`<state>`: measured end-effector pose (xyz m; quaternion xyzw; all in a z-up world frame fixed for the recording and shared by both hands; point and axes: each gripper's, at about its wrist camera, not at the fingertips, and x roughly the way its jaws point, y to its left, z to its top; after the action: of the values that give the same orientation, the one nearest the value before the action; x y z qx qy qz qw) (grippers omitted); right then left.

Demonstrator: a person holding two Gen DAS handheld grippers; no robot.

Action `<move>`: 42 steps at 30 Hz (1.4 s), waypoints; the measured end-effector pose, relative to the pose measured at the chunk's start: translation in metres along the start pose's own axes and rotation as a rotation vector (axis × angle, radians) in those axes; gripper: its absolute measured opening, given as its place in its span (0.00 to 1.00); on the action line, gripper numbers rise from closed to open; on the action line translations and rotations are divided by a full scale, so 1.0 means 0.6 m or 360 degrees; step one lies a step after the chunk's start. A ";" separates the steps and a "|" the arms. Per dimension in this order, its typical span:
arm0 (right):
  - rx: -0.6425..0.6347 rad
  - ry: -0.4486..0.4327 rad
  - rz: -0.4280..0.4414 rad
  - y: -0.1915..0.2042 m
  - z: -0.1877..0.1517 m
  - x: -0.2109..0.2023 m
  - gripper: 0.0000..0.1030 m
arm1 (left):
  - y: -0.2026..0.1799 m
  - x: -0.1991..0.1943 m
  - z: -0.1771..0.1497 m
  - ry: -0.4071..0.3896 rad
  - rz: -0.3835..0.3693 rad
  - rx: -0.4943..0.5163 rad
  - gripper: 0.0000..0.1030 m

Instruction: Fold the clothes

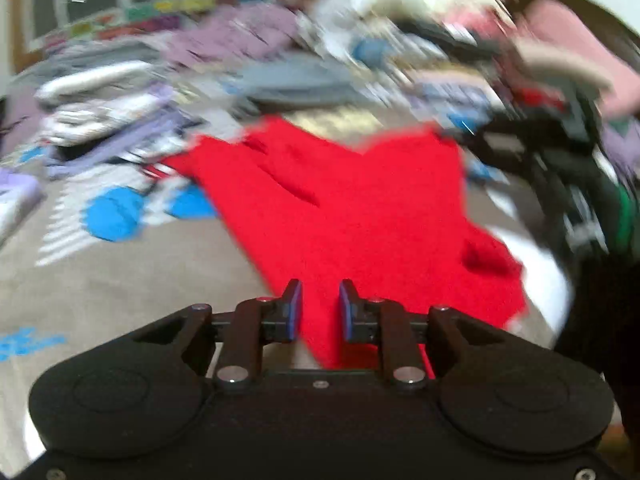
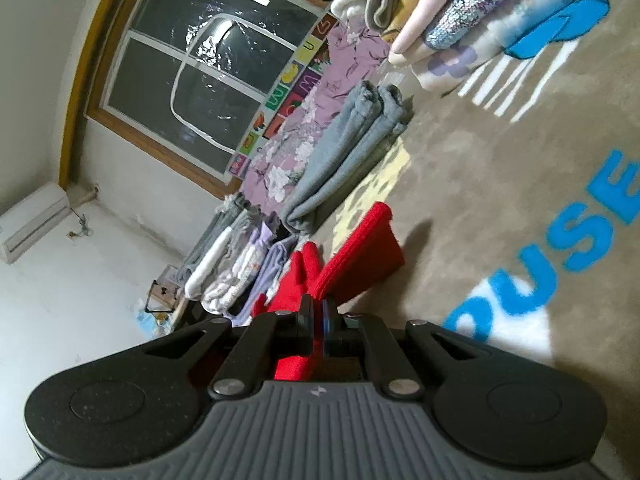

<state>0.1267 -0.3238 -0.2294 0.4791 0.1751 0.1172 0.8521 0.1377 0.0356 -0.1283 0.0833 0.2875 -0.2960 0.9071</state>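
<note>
Left gripper: the left gripper (image 1: 319, 307) hovers low over the near corner of the bright red knitted garment (image 1: 352, 216), its blue-padded fingers (image 1: 295, 309) a narrow gap apart with nothing between them; the view is motion-blurred.
Right gripper: the right gripper (image 2: 319, 320) is rolled sideways, so the floor runs up the right of its view; its fingers are pressed together on a fold of the red garment (image 2: 360, 256).
Garment place: it lies spread on the beige carpet with blue letters (image 1: 100, 280), one edge lifted in the right gripper.
Room around garment: bare carpet lies left of the garment and toward the camera; beyond it sit a folded grey sweatshirt (image 2: 344, 156) and rows of folded pale clothes (image 2: 236, 264); a blurred clothes heap (image 1: 440, 40) crowds its far right.
Garment axis: in the left wrist view it runs from far left to near right, narrowing toward the left gripper.
</note>
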 end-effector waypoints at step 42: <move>0.0113 0.0062 -0.0075 -0.030 -0.008 0.021 0.06 | 0.128 0.289 0.187 -0.0049 0.0149 0.0075 0.17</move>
<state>0.1366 -0.3246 -0.2492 0.5024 0.2069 0.1002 0.8335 0.3497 -0.0232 -0.1366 0.1133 0.2621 -0.2611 0.9221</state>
